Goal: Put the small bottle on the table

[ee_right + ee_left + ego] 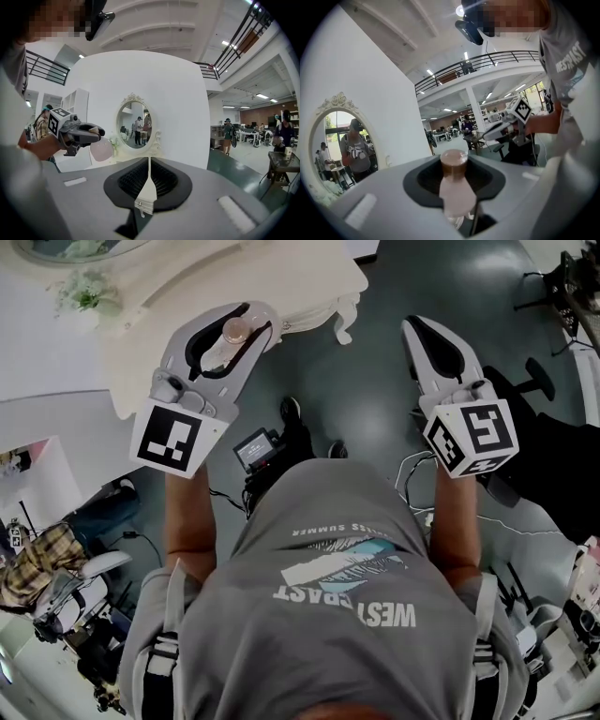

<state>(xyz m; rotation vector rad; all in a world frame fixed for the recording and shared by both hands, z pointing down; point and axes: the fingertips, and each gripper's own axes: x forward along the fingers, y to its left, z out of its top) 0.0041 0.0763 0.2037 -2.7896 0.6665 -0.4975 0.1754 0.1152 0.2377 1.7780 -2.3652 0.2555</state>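
Clamped in our left hand-held gripper (246, 322), the bottle (457, 187) is mid-carry; our right hand-held gripper (419, 329) is closed, empty. Next we must set it on the bench (300, 277).

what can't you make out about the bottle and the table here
Base of the small bottle: left gripper view, sunk behind the body of the left gripper, blurred.
Any label on it: too blurred or small in every view.
Far side of the table: head view, cut off by the top edge.
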